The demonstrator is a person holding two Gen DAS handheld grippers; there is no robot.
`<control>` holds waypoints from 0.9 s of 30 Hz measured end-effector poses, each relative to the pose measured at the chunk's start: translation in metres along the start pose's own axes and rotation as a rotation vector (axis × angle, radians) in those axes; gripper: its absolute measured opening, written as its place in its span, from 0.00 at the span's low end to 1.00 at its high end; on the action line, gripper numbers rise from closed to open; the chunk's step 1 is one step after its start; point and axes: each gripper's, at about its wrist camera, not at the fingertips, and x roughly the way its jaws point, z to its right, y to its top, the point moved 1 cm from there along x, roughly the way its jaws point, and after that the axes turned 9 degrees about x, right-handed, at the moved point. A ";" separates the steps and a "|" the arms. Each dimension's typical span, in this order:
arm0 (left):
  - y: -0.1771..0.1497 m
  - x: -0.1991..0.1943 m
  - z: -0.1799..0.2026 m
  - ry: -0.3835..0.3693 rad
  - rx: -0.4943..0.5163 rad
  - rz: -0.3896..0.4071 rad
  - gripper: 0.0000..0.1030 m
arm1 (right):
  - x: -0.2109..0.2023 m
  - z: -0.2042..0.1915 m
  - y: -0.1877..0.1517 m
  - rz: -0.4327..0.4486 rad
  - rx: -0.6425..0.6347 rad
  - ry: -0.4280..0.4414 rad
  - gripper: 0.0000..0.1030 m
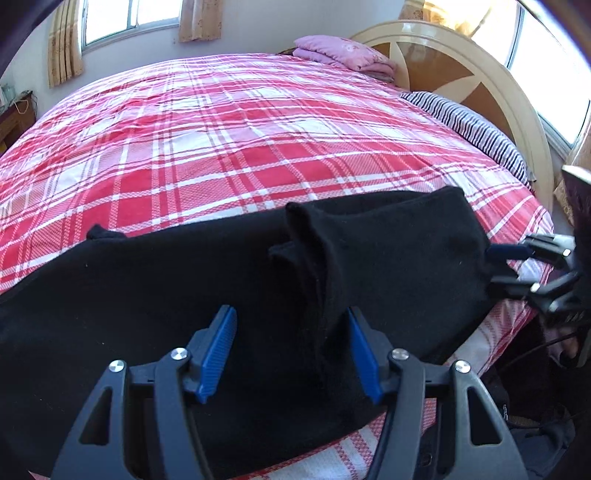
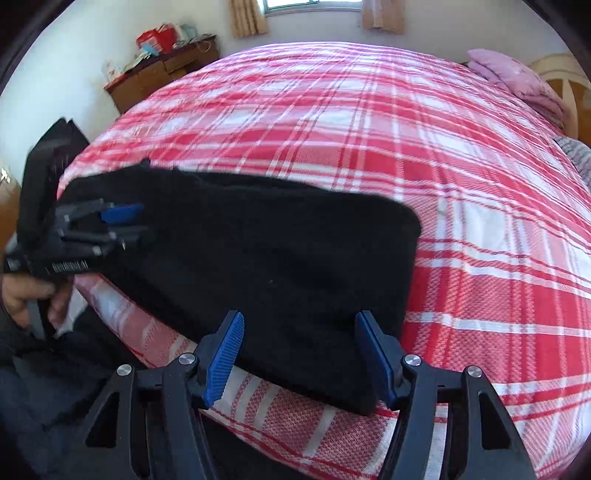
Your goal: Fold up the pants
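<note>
- Bedroom in daylight; curtained windows [image 1: 129,18] behind; wooden dresser [image 2: 162,74] with clutter against the far wall.
- Bed [image 1: 221,122] under a red-and-white plaid cover; arched headboard [image 1: 461,62] at one end; pink folded quilt [image 1: 343,51] and striped pillow [image 1: 472,125] near it.
- Black pants [image 1: 184,295] lying along the near edge of the bed, folded over into a long band; one raised, loose fold near the middle in the left wrist view; flat with a rounded corner in the right wrist view [image 2: 258,251].
- Left gripper [image 1: 291,350] poised over the pants, jaws spread, blue pads apart; cloth below and between them, not pinched; seen from the right wrist view [image 2: 125,221] at the pants' far end, with a hand [image 2: 26,295] on its handle.
- Right gripper [image 2: 299,354] likewise spread above the pants' near edge; nothing clamped; seen from the left wrist view [image 1: 506,266] at the opposite end, fingertips at the cloth's edge, touching or not unclear.
</note>
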 end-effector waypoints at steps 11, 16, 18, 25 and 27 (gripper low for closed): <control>0.000 -0.013 -0.013 0.061 -0.012 0.010 0.64 | 0.019 -0.078 0.038 0.069 -0.153 0.043 0.62; 0.000 -0.023 -0.028 0.143 -0.020 0.027 0.65 | 0.057 -0.110 0.040 0.067 -0.229 0.007 0.62; 0.000 -0.026 -0.036 0.169 -0.030 0.032 0.65 | 0.069 -0.113 0.037 0.043 -0.237 0.004 0.62; 0.003 -0.032 -0.052 0.190 -0.039 0.034 0.65 | 0.066 -0.116 0.036 0.065 -0.265 0.003 0.63; 0.007 -0.038 -0.059 0.205 -0.032 0.045 0.68 | 0.060 -0.116 0.043 0.096 -0.251 0.024 0.63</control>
